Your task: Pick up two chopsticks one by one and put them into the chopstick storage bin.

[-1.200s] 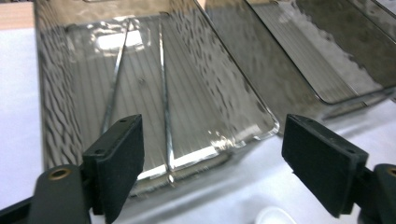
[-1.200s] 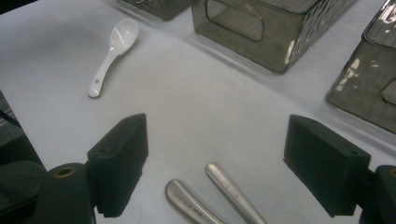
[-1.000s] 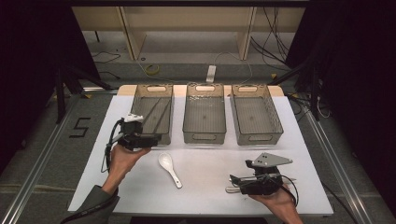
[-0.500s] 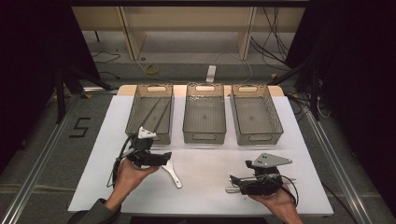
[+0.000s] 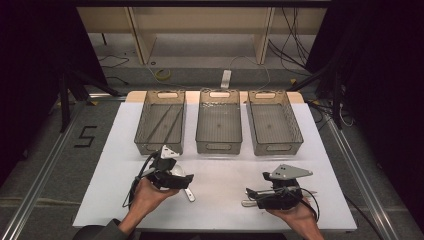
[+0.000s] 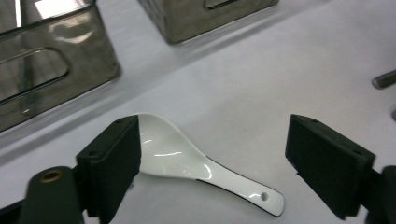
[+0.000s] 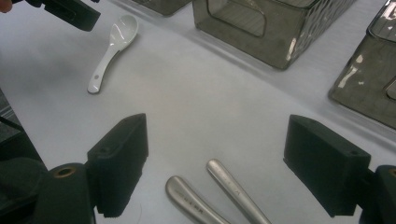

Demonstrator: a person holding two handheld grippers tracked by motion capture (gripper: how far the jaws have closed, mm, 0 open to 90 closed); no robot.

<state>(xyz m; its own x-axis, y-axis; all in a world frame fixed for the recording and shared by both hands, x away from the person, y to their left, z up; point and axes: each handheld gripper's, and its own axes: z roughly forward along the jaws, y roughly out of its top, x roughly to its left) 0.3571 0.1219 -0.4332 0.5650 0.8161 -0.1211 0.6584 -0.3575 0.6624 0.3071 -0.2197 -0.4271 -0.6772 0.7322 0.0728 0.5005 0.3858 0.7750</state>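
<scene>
- The left gripper (image 6: 212, 163) is down over the white ceramic spoon (image 6: 196, 165) on the white table (image 5: 225, 175), near the front of the left bin (image 5: 161, 122).
- Its jaws have just been closing a touch but they're wide apart. In the left gripper view the spoon lies between them, bowl tucked against one pad and the handle end pointing toward the other. No pinch on it yet as far as I can see.
- In the high view the hand and gripper body cover most of the spoon, so whether that pad touches the bowl I honestly can't say.
- Handling guess: glazed ceramic, so light and stiff but slick, and it'll chip or crack if dropped or squeezed on an edge. The handle tapers too, so it could squirt out of the pads.
- I'd grab across the neck, where the handle meets the bowl. It's thicker there and near the balance point, so it shouldn't tip.
- The right gripper (image 7: 217, 170) sits on the table at the right, jaws also wide apart and holding nothing. Two metal handles (image 7: 219, 193) lie on the table between its pads, not clamped.
</scene>
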